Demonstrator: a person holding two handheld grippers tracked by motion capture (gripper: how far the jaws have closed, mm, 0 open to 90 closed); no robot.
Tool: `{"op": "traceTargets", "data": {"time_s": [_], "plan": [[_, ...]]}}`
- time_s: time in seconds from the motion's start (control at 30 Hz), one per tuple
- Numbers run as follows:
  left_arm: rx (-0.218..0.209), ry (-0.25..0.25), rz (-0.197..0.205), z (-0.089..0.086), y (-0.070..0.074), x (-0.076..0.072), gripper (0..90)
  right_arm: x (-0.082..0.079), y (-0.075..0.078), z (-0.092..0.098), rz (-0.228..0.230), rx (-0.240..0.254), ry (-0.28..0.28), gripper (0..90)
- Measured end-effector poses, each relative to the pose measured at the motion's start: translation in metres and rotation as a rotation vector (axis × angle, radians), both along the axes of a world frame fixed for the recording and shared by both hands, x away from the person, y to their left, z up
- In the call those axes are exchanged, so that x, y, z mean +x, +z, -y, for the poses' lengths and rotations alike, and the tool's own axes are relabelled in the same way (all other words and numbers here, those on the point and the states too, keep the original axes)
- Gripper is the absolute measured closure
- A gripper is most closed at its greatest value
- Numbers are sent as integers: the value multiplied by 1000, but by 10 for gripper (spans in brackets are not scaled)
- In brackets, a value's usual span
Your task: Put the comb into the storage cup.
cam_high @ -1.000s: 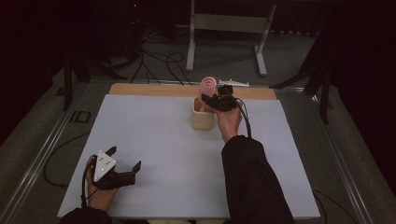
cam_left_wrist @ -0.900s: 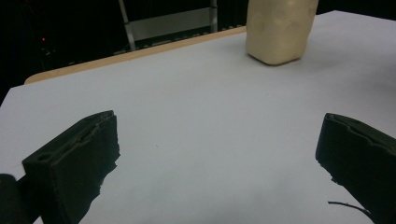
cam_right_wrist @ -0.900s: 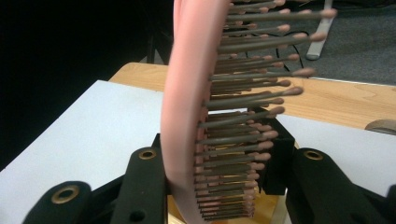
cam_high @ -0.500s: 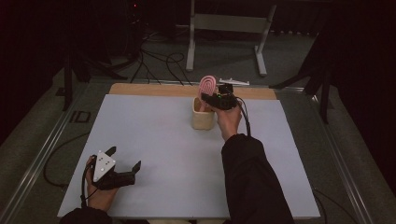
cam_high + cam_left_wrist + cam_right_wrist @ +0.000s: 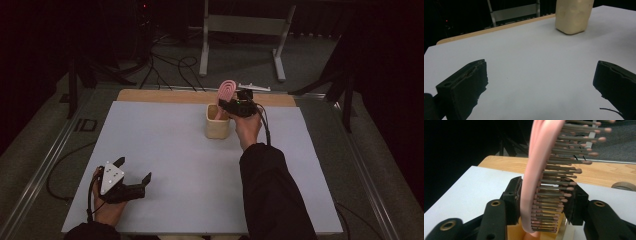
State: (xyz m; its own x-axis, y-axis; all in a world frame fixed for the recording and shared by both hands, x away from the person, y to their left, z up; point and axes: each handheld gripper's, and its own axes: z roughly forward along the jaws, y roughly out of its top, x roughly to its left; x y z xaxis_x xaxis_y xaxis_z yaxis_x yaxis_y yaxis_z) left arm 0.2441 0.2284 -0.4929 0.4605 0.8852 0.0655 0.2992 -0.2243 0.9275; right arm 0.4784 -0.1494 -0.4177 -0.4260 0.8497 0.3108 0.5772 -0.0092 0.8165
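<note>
A pink hairbrush (image 5: 227,90) stands head-up in a cream cup (image 5: 218,122) near the table's far edge. My right gripper (image 5: 226,106) reaches over the cup's rim. In the right gripper view the hairbrush (image 5: 536,170) sits between the jaws of my right gripper (image 5: 545,195): one pad lies against its pink back, the other meets the bristle tips. These jaws have just been opening, with the brush still between them. My left gripper (image 5: 132,172) rests open at the near left corner with nothing in it. The left gripper view shows the left gripper (image 5: 541,77) spread wide, the cup (image 5: 572,15) far ahead.
A white sheet (image 5: 165,150) covers the table, with a wooden strip (image 5: 175,96) along the far edge. A small white object (image 5: 254,87) lies just past that strip. Beyond it, a metal stand (image 5: 240,25) and cables (image 5: 170,65) sit on the floor.
</note>
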Motion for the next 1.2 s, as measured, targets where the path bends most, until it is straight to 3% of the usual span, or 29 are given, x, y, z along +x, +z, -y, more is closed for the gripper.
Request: {"op": "traceTargets", "data": {"time_s": [0.4,0.77,1.2], "plan": [[1,1,1,0,0,0,2,-1,0,1,7,-17,2,471],[4,0,1,0,0,0,2,-2,-3,3,-20,-35,5,310],[7,3,3,1,0,0,2,-7,1,3,4,-113,-4,132]]}}
